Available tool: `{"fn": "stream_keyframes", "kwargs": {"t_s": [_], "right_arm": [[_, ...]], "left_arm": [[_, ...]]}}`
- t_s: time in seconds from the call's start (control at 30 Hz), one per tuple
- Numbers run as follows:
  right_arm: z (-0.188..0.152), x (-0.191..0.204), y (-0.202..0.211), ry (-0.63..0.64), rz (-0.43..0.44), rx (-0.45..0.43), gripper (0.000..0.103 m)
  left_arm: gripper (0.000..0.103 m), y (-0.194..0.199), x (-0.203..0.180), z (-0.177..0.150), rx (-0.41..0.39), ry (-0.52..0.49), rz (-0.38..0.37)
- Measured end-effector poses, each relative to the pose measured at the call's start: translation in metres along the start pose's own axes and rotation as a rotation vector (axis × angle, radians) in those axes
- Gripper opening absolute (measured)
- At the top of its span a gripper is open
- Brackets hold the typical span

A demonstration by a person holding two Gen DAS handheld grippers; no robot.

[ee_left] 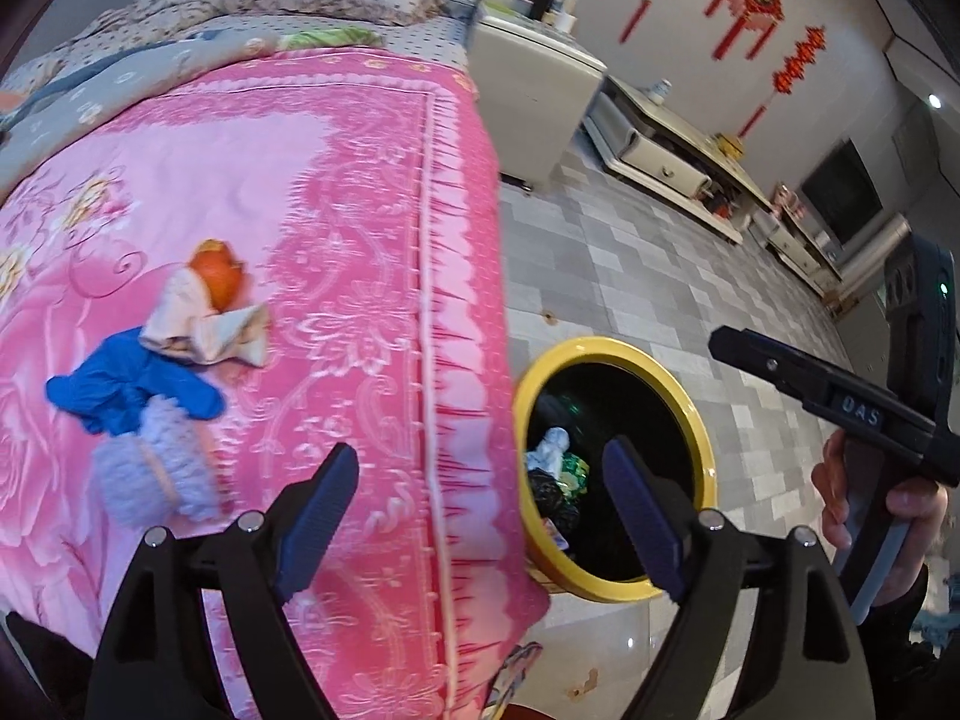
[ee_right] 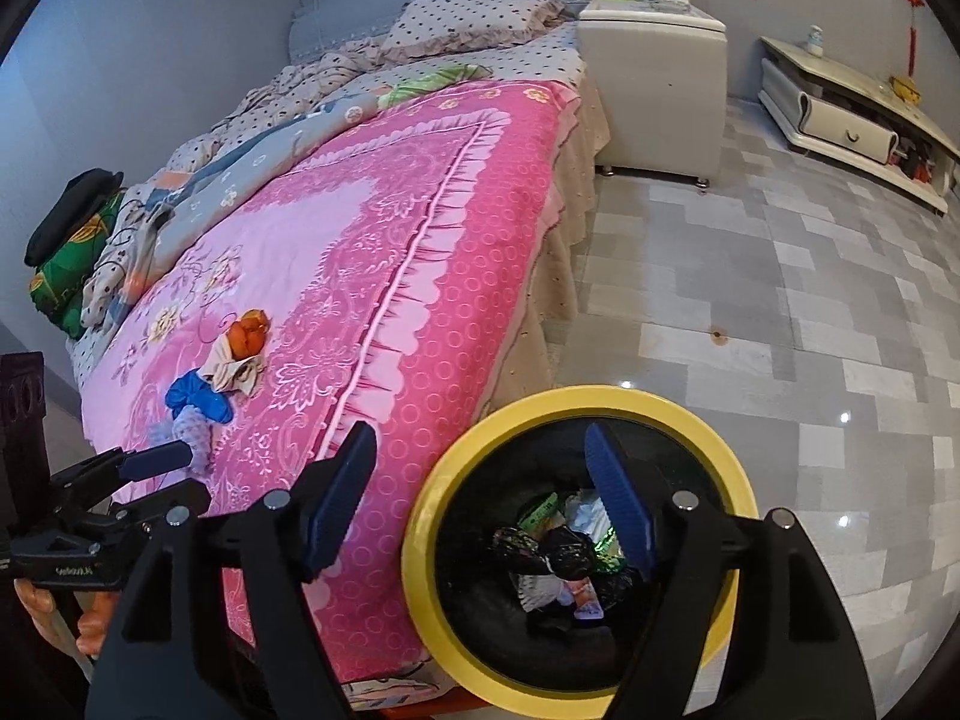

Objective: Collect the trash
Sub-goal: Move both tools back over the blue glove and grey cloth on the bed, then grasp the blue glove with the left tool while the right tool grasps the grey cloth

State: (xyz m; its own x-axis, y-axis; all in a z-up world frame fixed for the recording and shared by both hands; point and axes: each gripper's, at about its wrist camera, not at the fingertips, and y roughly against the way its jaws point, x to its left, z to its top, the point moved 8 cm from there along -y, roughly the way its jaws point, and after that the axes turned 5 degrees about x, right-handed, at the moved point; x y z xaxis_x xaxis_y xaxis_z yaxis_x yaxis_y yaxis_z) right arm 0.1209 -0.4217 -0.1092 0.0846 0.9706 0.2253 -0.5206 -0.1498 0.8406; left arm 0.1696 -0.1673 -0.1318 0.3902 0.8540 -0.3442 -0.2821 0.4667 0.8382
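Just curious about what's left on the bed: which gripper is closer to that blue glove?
Left. The left gripper hangs open at the bed's edge near the blue glove; the right gripper is open above the yellow-rimmed bin, farther away.

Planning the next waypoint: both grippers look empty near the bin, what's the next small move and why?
Probably swing the left gripper back over the pink bedspread toward the blue crumpled glove. Both it and the right gripper are open and empty, the yellow-rimmed black bin already holds trash, and that pile still lies on the bed.

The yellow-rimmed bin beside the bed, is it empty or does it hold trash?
It holds trash: black bags and wrappers lie inside the yellow-rimmed bin.
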Motion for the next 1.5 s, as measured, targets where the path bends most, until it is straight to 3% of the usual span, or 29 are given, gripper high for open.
{"fn": "stream_keyframes", "kwargs": {"t_s": [0.37, 0.73, 1.1, 1.33, 1.5], "right_arm": [[0.026, 0.107, -0.028, 0.170, 0.122, 0.035, 0.069], [0.038, 0.176, -0.089, 0.244, 0.199, 0.147, 0.069], [0.039, 0.231, -0.144, 0.310, 0.308, 0.257, 0.069], [0.038, 0.238, -0.162, 0.315, 0.329, 0.285, 0.069], [0.036, 0.242, -0.172, 0.336, 0.330, 0.296, 0.069]], "left_arm": [[0.080, 0.038, 0.121, 0.002, -0.078, 0.245, 0.092], [0.080, 0.035, 0.217, -0.002, -0.074, 0.498, 0.119], [0.080, 0.010, 0.243, 0.000, -0.060, 0.606, 0.078], [0.079, -0.005, 0.234, 0.006, -0.062, 0.593, 0.051], [0.056, -0.014, 0.229, 0.014, -0.069, 0.612, 0.009]]}}
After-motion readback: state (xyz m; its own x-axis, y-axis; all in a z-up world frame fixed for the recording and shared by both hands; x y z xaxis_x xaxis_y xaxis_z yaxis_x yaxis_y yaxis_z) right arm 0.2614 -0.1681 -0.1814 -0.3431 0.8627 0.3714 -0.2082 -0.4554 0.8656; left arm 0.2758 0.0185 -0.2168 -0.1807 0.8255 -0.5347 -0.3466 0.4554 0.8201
